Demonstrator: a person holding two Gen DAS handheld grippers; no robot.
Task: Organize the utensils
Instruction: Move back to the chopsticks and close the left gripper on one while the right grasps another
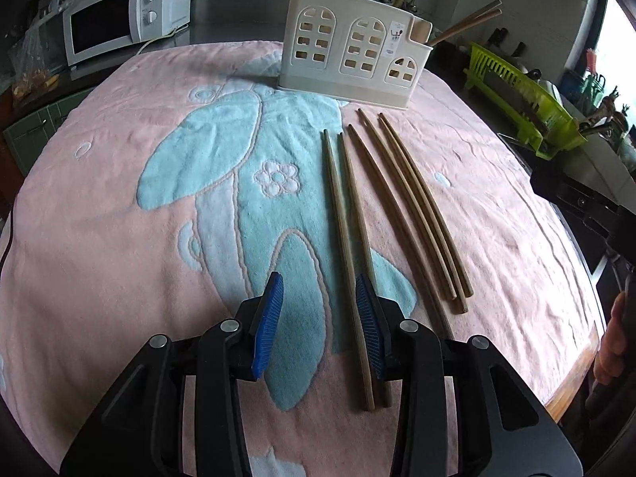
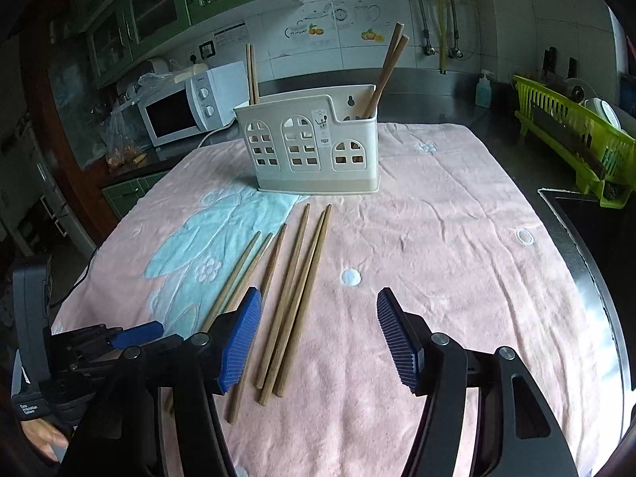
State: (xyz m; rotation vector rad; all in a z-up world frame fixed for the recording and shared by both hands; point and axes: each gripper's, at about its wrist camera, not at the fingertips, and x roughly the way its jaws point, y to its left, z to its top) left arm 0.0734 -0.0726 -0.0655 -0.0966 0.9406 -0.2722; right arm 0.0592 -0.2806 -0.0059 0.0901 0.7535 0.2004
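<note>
On the pink towel, in front of the cream holder, we see five loose chopsticks lying side by side. They look light, stiff, thin and apt to roll, so we would pinch one near its thicker end. Both our left gripper and right gripper are spread apart, holding nothing.

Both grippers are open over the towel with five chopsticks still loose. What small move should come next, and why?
Probably ease the left gripper slightly to its right and down to straddle the nearest chopstick, then close. Its jaws are open and empty, that stick passes just inside the right pad, and the holder already has chopsticks in both end compartments. The right gripper is also open.
</note>
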